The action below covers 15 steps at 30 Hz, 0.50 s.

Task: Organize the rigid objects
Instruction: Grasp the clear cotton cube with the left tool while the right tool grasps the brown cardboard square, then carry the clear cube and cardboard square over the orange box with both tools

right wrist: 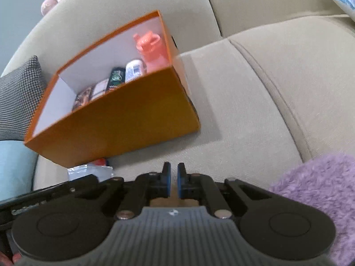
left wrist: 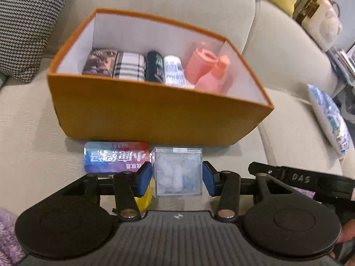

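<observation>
The left tongs (left wrist: 177, 176) clamp a clear cube (left wrist: 178, 170) held upright before the orange box (left wrist: 155, 115) on the sofa; its pale contents are indistinct. The right tongs (right wrist: 174, 181) are closed, empty.

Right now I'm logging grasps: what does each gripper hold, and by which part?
Left gripper: clear plastic cube box, by its two opposite side walls. Right gripper: shut, nothing visibly held.
</observation>
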{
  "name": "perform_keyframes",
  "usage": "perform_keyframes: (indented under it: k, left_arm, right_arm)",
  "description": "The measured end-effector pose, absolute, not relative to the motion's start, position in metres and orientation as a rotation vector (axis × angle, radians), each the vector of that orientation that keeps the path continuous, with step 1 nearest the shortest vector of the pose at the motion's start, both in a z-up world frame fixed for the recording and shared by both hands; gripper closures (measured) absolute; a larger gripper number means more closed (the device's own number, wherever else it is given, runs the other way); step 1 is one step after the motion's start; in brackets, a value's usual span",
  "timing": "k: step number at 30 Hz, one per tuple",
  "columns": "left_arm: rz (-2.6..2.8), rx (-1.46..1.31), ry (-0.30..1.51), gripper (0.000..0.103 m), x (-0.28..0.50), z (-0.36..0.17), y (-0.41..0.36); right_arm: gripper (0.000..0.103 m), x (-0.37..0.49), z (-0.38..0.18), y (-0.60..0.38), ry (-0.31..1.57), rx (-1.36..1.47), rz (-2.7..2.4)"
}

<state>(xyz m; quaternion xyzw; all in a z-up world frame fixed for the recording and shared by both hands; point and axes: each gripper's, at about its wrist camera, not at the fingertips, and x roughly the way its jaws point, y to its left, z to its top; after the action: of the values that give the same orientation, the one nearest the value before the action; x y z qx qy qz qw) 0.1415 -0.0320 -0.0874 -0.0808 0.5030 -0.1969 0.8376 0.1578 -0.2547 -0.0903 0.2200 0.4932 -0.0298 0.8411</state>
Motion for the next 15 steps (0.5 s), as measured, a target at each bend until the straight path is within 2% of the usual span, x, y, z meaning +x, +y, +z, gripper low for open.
perform_keyframes:
  k: [7,8,9,11,15]
  left_arm:
    - [-0.421,-0.204,1.116,0.047,0.135,-0.096,-0.019]
    - [-0.418,-0.204,1.123,0.047,0.133,-0.100,-0.017]
    - [-0.416,-0.200,1.130,0.047,0.130,-0.102,-0.015]
    - [-0.415,-0.196,1.143,0.047,0.126,-0.108,-0.014]
    - [-0.433,-0.194,1.159,0.047,0.122,-0.114,-0.015]
  right_arm:
    - [0.091,0.151,-0.099,-0.239,1.108,0.406,-0.061]
    - [0.087,0.149,-0.100,-0.238,1.114,0.401,-0.067]
    - [0.072,0.147,-0.100,-0.238,1.113,0.398,-0.070]
    - [0.057,0.145,-0.100,-0.237,1.108,0.373,-0.072]
    - [0.052,0.141,-0.101,-0.238,1.124,0.318,-0.066]
